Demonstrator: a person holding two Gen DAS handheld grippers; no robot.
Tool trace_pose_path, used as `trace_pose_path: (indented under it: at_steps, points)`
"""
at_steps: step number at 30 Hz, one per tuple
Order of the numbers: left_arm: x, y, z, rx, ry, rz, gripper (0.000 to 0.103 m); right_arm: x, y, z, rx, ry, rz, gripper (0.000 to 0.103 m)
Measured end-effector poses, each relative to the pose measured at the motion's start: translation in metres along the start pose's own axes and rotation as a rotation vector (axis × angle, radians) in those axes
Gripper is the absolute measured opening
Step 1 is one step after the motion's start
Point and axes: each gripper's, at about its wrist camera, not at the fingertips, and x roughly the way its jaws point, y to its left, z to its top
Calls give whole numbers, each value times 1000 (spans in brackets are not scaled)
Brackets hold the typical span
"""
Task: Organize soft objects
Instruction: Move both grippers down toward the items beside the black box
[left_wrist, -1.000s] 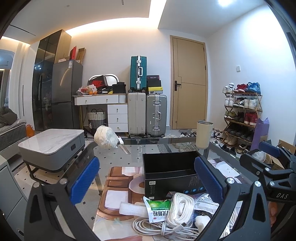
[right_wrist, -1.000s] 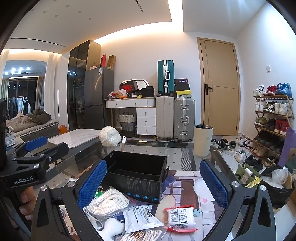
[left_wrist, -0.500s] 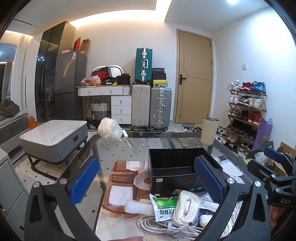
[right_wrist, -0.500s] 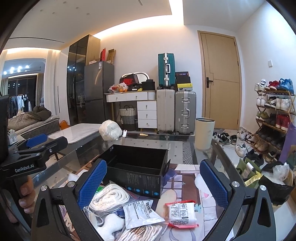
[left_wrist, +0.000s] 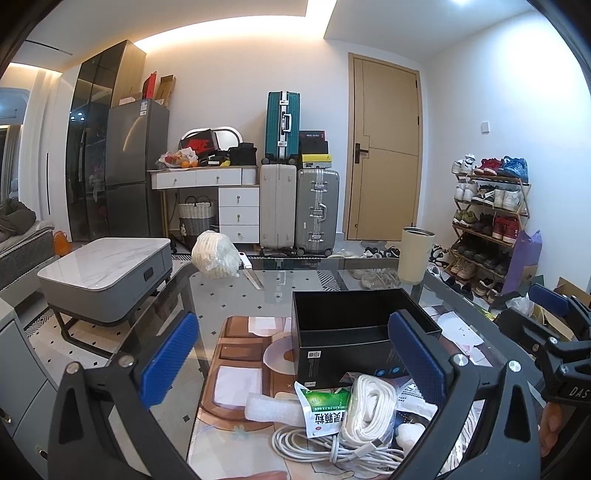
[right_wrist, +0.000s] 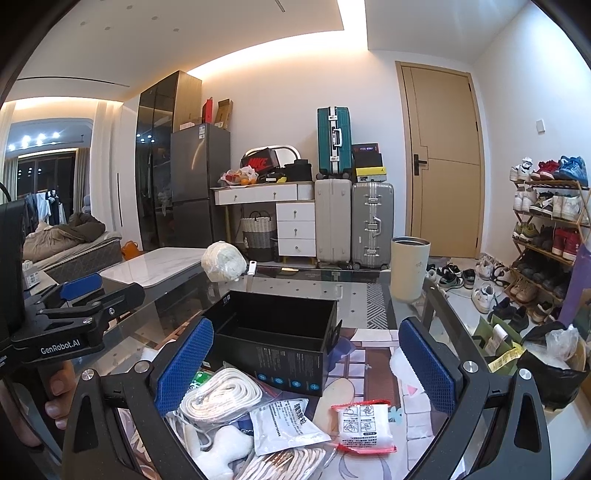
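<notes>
Left and right wrist views of a glass table (left_wrist: 229, 295) bearing an open, empty black box (left_wrist: 354, 332), the landmark for all positions given here. The left gripper (left_wrist: 295, 354) hovers on the near side of the box with its blue-padded jaws spread wide and nothing between them; the right gripper (right_wrist: 306, 358) hangs likewise on the near side of the box, jaws apart and empty. Just in front of the box lies a loose heap of soft items: a coiled white rope (right_wrist: 218, 397) touching the box's near wall, a green-and-white sachet (left_wrist: 325, 410) to the left of the coil, a strip of white foam (left_wrist: 273, 408) further left, and a thin white cable (left_wrist: 332, 448) looped beneath them. In the right wrist view, a grey-white printed pouch (right_wrist: 288, 424) lies in front of the box, a red-edged packet (right_wrist: 364, 424) lies to the right of that pouch, a white plush piece (right_wrist: 221, 448) sits nearest the camera, and a second rope bundle in clear wrap (right_wrist: 280, 465) lies beside it. Beyond the box, at the far left edge of the table, rests a bagged white bundle (left_wrist: 216, 254); beyond the box to the right stands a cream cylindrical cup (left_wrist: 415, 254). A person's fingers (right_wrist: 55, 398) grip the handle of the left gripper, visible left of the box in the right wrist view.
</notes>
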Motion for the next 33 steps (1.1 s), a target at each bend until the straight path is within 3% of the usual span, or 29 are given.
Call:
trace_pose_path:
  at_steps: [11,18,25,28,31,33]
  points:
    - [10,-8,-8,33,77,-15,103,0,0,-2,-10,2,-3,102]
    - [6,-4,-3,15,46,-16,103,-1,0,-1,-1,-3,-2,102]
    - [14,-2,9,-8,127,-5,103,-3,-6,8,82,12,-3,102]
    - [8,-1,20,21,112,19,103,-6,-5,10,69,-2,-15,102]
    - [4,-1,20,45,99,-11,103,-5,-5,10,76,5,-15,102]
    - [3,-2,18,36,86,26,103,-4,-3,10,72,12,-14,102]
